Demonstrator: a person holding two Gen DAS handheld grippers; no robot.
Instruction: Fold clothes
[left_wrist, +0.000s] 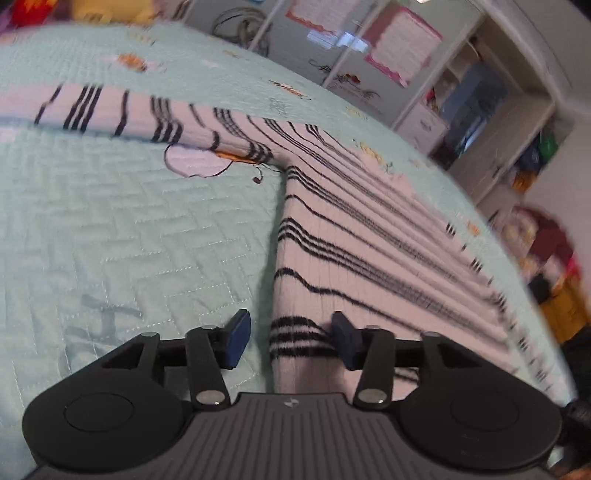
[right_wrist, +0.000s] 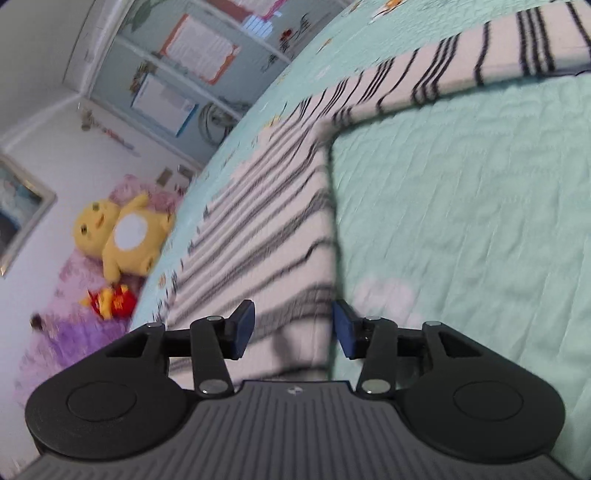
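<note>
Here, left wrist view: a white knit garment (left_wrist: 369, 236) with thin black stripes lies spread flat on the bed (left_wrist: 129, 229), body running away from the camera, one sleeve stretched out to the left. The left tongs (left_wrist: 291, 338) stand partly apart over the garment's near corner; the hem edge sits between the blue pads (left_wrist: 238, 338), but they do not press on it. The bed cover is mint green, quilted in a zigzag pattern with small cartoon prints. Behind the bed, white shelves (left_wrist: 491, 122) with clutter and pink-framed posters (left_wrist: 402, 44) on the wall.

Right wrist view: same striped garment (right_wrist: 266, 229), blurred, other sleeve reaching off to the upper right. The right tongs (right_wrist: 293, 328) also stand partly apart, the garment's near edge between the pads, not gripped. Green quilted bed (right_wrist: 480, 221) on the right. At the left a yellow plush toy (right_wrist: 118, 232) on a pink-purple blanket (right_wrist: 66, 332), a small red-yellow toy (right_wrist: 112, 301) below it, papers on the wall.
</note>
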